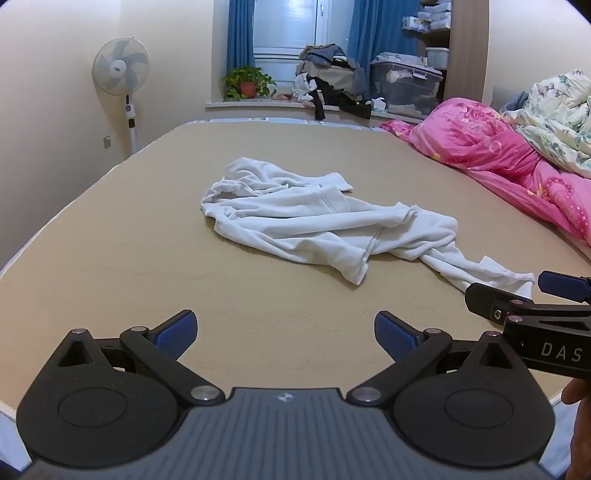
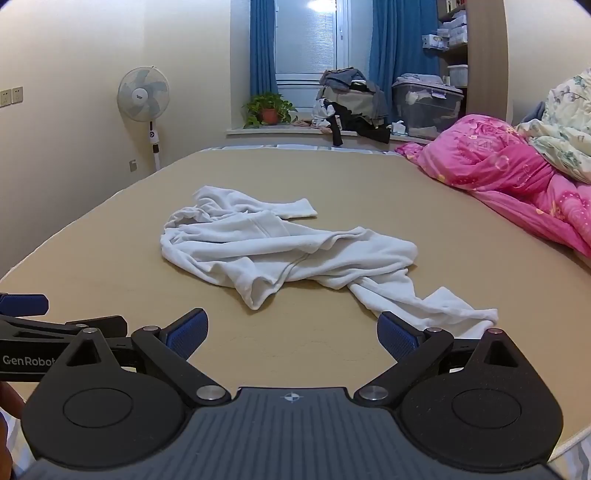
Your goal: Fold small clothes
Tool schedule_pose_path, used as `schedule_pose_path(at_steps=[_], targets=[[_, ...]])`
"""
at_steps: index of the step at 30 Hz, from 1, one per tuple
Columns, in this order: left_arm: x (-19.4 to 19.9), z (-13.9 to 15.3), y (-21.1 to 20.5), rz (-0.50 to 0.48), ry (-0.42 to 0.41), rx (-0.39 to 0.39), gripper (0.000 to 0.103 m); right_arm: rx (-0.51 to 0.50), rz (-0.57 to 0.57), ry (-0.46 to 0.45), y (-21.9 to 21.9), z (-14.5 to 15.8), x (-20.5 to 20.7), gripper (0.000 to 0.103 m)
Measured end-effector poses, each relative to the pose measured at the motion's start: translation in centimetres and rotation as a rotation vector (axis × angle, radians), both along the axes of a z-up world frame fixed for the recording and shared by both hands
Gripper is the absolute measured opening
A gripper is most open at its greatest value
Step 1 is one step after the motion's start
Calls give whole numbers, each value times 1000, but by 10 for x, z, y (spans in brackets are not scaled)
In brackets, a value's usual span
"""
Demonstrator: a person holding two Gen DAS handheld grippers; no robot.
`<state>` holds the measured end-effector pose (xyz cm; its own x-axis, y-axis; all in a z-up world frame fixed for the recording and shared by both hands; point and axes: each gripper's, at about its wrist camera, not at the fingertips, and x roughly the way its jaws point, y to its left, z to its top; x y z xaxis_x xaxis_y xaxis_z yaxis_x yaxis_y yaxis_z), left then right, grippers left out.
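White cotton garment (image 1: 314, 225), long-sleeved, lying crumpled and unfolded near the middle of a bed (image 1: 110, 266) with a plain beige cover. One sleeve trails toward the near right edge, its cuff close to the right gripper; another cuff points toward the far side.

Left gripper (image 1: 285, 334): black frame, blue pads, jaws spread wide with nothing between them, held above the bare cover short of the garment.

Right gripper (image 2: 291, 336): same make, jaws likewise spread wide and holding nothing; the trailing sleeve end lies just beyond its right finger, whether touching it cannot be told. The two grippers sit side by side, each showing at the edge of the other's view.

Surroundings: pink floral quilt (image 1: 491, 147) bunched along the right side of the bed, pale floral quilt (image 1: 557, 122) heaped on it; white pedestal fan (image 1: 121, 68) by the left wall; potted plant (image 1: 247, 83) on the window ledge; pile of dark clothes (image 1: 332, 81) and clear storage bin (image 1: 404, 86) beside it; blue curtains (image 1: 240, 33).
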<state>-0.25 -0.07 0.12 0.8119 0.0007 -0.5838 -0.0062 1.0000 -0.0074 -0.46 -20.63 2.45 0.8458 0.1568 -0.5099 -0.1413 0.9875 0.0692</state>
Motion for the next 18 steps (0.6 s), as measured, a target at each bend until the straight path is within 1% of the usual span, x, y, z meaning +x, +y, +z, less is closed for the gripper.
schedule_pose_path(at_steps=[8, 10, 15, 16, 18], targets=[[1, 1, 3, 5, 4, 2, 102, -12, 9, -6, 2, 1, -1, 98], [1, 1, 4, 3, 0, -2, 102, -20, 14, -11, 9, 2, -2, 98], [1, 1, 5, 4, -8, -5, 102, -24, 13, -13, 9, 3, -2, 98], [1, 1, 4, 5, -8, -6, 102, -25, 17, -41, 4, 2, -4, 98], [2, 1, 5, 5, -7, -6, 102, -27, 17, -42, 4, 2, -5, 98]])
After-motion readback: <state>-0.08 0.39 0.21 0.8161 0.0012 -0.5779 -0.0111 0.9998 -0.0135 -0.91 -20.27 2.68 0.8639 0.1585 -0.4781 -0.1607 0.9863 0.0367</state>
